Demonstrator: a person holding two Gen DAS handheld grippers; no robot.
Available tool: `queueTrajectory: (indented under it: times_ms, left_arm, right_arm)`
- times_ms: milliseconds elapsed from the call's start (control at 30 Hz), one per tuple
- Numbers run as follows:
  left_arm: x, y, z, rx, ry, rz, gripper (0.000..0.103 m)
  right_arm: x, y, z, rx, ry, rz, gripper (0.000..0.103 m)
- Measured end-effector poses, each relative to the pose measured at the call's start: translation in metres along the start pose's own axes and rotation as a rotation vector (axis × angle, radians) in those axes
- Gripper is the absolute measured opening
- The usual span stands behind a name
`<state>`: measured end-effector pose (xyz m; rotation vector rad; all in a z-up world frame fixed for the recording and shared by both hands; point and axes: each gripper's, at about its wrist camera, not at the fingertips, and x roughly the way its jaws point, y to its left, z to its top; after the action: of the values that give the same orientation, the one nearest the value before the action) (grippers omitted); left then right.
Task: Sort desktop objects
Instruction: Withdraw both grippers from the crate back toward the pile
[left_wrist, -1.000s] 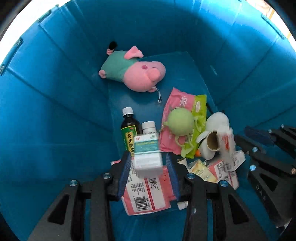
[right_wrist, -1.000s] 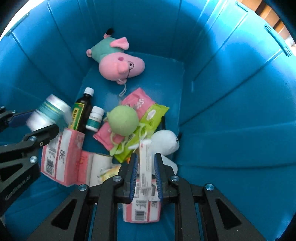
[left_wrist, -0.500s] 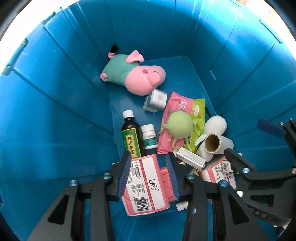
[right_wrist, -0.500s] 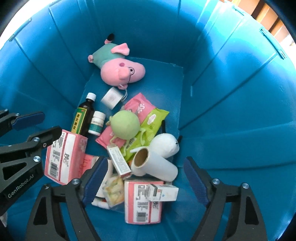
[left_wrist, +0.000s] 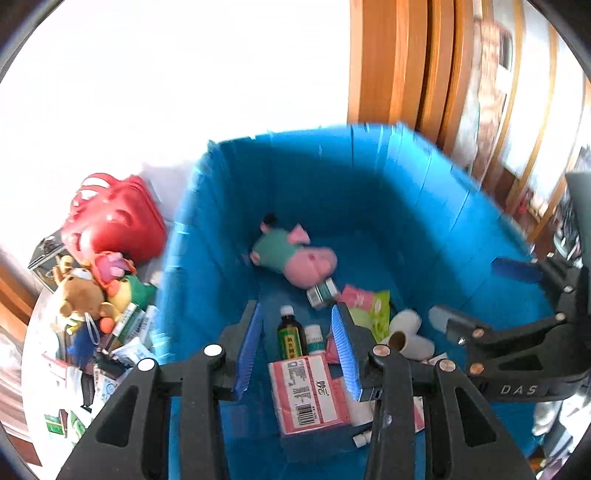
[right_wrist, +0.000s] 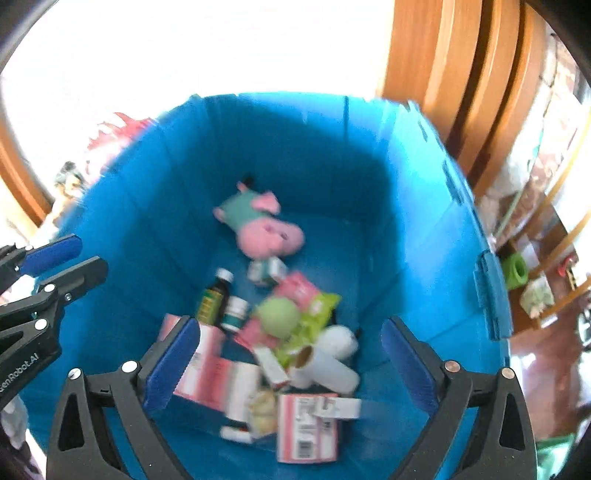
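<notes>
A deep blue bin (left_wrist: 221, 258) holds a pink pig plush (left_wrist: 295, 258), a dark syrup bottle (left_wrist: 291, 336), a small white bottle (left_wrist: 314, 338), a pink box (left_wrist: 308, 391), a green ball (right_wrist: 277, 317), a paper roll (right_wrist: 325, 365) and packets. My left gripper (left_wrist: 297, 347) is open and empty above the bin. My right gripper (right_wrist: 291, 362) is wide open and empty above the bin (right_wrist: 424, 221); it also shows in the left wrist view (left_wrist: 480, 295).
Left of the bin, on the table, lie a red basket (left_wrist: 110, 218), plush toys (left_wrist: 92, 288) and several boxes and packets (left_wrist: 122, 343). Wooden door frames (left_wrist: 399, 66) stand behind. A shelf with a green item (right_wrist: 515, 271) is at the right.
Both grippers have risen out of the bin after dropping their boxes. The left jaws have opened wider; the table's clutter now shows.
</notes>
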<state>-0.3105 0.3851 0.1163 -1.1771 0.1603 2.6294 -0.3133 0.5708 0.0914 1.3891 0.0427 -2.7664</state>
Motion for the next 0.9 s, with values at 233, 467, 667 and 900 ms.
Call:
queueTrajectory:
  times_ms: [233,467,667,900]
  left_arm:
    - [-0.078,0.055,-0.036,-0.075,-0.237,0.139,0.081]
    - [-0.119,0.152,-0.094,-0.220,-0.345,0.295,0.081]
    - [-0.130,0.242,-0.153,-0.297,-0.332,0.436,0.081]
    - [-0.127,0.344,-0.229,-0.388,-0.206,0.516,0.081]
  right_arm:
    - [-0.048,0.060,-0.016,-0.040,-0.173,0.075,0.103]
    - [-0.073,0.138,-0.030,-0.119,-0.283,0.185,0.103]
    - [-0.079,0.210,-0.037,-0.178,-0.320,0.272,0.103]
    - [-0.063,0.317,-0.052,-0.233,-0.306,0.372,0.103]
